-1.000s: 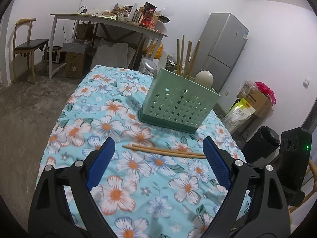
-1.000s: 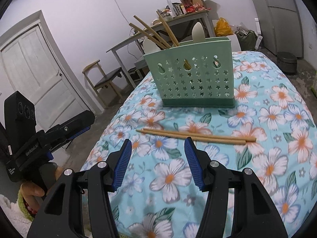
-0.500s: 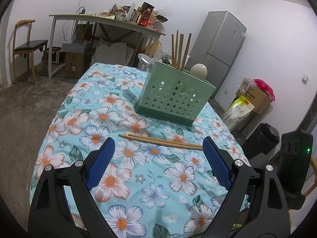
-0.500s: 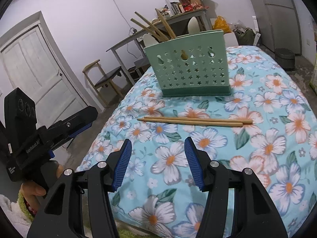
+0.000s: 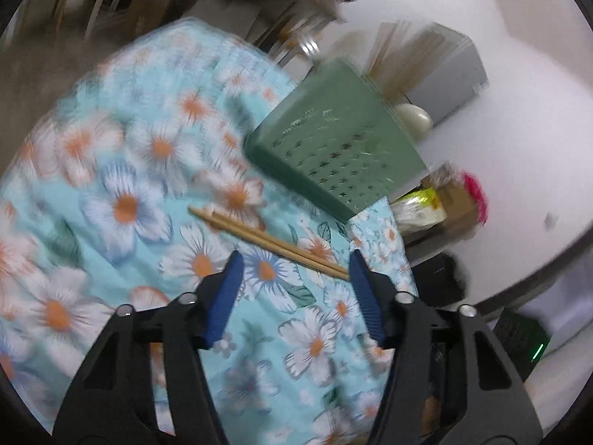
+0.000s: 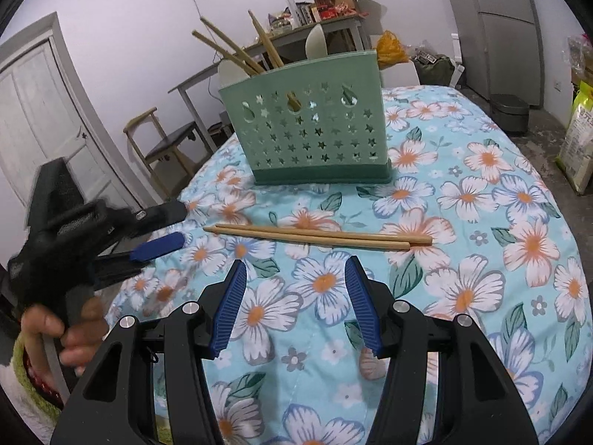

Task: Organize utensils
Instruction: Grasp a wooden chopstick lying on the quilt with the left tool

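Observation:
A pair of wooden chopsticks lies side by side on the floral tablecloth; it also shows in the blurred left wrist view. Behind it stands a green star-holed utensil holder with several chopsticks and pale spoons in it, also in the left wrist view. My right gripper is open and empty, just short of the chopsticks. My left gripper is open and empty, close above the chopsticks' near end; it shows at the left of the right wrist view.
A wooden chair and a white door are at the left. A cluttered grey table stands behind the holder. A fridge, a dark bin and bags are at the right.
My left gripper swung in over the table toward the chopsticks, tilting and blurring its view. My right gripper moved closer to the chopsticks. Both stayed open.

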A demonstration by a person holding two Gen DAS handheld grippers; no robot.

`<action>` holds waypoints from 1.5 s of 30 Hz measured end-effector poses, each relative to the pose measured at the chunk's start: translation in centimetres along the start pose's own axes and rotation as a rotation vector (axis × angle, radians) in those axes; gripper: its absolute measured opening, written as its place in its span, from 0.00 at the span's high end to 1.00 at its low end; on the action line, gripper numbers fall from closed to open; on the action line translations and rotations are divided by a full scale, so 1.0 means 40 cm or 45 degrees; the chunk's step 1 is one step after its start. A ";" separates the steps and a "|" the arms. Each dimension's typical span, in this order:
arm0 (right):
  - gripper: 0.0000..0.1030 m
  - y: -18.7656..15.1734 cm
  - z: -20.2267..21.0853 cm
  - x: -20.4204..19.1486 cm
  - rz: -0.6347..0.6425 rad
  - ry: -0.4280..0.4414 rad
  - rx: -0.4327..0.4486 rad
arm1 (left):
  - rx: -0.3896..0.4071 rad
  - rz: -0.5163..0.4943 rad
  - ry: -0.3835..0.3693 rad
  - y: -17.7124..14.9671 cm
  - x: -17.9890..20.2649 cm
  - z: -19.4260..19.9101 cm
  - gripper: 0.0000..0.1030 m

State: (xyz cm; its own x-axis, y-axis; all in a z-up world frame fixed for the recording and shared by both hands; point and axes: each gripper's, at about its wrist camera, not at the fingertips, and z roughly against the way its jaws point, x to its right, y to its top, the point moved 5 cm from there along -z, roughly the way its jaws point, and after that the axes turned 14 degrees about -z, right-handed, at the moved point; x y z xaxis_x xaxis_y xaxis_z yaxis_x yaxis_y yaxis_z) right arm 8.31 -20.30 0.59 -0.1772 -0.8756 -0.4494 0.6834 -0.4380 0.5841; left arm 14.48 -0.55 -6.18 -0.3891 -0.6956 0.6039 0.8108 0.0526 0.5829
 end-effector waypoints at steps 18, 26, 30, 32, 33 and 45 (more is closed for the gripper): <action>0.47 0.006 -0.072 0.037 -0.019 -0.004 -0.087 | -0.012 0.442 0.036 -0.012 -0.141 -0.104 0.89; 0.47 0.007 -0.064 0.032 -0.021 0.013 -0.077 | 0.041 0.450 0.080 -0.032 -0.149 0.001 0.89; 0.47 0.004 -0.057 0.025 -0.015 0.024 -0.075 | 0.080 0.514 0.141 -0.038 -0.180 0.057 0.89; 0.47 0.001 -0.057 0.021 -0.016 0.032 -0.081 | 0.079 0.544 0.129 -0.045 -0.192 0.067 0.89; 0.47 -0.001 -0.056 0.017 -0.011 0.034 -0.083 | 0.071 0.558 0.124 -0.047 -0.197 0.065 0.89; 0.47 -0.011 -0.058 -0.003 0.015 0.041 -0.096 | 0.054 0.675 0.079 -0.053 -0.232 0.023 0.70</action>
State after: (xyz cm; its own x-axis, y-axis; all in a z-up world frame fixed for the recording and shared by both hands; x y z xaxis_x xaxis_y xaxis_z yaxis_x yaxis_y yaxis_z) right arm 9.66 -19.55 -1.19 -0.1466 -0.8730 -0.4651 0.7370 -0.4101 0.5373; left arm 15.98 6.45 -12.51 0.0969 -0.6069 0.7888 0.8701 0.4365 0.2289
